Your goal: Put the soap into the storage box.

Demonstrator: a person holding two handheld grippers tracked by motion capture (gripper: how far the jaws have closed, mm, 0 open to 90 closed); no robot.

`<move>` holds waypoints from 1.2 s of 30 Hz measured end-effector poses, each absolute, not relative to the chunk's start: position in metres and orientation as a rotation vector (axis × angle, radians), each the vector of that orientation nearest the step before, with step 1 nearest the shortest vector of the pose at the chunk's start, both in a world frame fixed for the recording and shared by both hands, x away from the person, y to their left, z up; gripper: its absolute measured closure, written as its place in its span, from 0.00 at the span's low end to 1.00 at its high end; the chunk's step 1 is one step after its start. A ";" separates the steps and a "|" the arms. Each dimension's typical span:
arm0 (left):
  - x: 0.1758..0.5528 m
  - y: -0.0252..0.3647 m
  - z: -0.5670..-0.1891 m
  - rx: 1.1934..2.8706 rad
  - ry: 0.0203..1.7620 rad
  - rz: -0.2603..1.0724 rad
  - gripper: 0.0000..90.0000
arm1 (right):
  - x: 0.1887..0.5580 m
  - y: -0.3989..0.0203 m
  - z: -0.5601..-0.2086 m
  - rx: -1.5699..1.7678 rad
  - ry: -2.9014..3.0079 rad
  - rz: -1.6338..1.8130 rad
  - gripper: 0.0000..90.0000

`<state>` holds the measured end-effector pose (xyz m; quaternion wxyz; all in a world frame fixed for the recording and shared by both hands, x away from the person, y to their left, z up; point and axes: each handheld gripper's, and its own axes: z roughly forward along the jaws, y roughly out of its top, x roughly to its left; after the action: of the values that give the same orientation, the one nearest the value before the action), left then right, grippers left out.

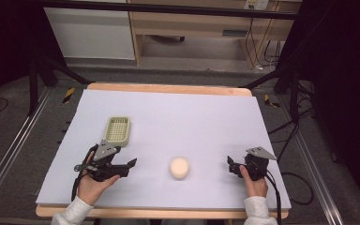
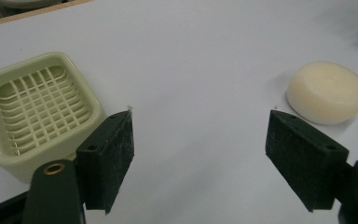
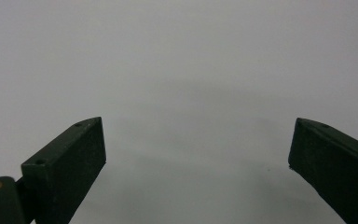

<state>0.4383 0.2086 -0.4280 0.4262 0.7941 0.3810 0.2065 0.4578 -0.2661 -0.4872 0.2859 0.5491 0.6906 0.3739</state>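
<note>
On the table point(image 1: 168, 112), a slotted soap dish point(image 1: 117, 130) sits left and farther back; a round soap bar point(image 1: 179, 167) lies nearer the person, between the left gripper point(image 1: 132, 163) and right gripper point(image 1: 230, 163).

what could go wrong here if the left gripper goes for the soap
The left gripper is open, with the round soap bar off to one side rather than between its jaws, so closing now would likely miss. The bar looks smooth and rounded and may slip out. The slotted dish sits close by and could get nudged.
</note>
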 end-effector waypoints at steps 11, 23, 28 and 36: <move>0.443 0.193 -0.422 1.998 0.911 0.503 0.25 | 0.458 -0.266 -0.487 1.467 1.846 0.997 0.05; 0.446 0.166 -0.411 2.004 0.859 0.484 0.24 | 0.458 -0.266 -0.487 1.468 1.847 0.998 0.05; 0.448 0.155 -0.410 2.017 0.837 0.471 0.23 | 0.458 -0.266 -0.487 1.468 1.847 0.998 0.05; 0.450 0.141 -0.408 2.035 0.815 0.466 0.22 | 0.458 -0.266 -0.487 1.468 1.849 0.999 0.05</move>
<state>0.4496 0.1409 -0.4084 0.4353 0.8174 0.3274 0.1874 0.4581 -0.2664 -0.4872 0.2850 0.5490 0.6912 0.3736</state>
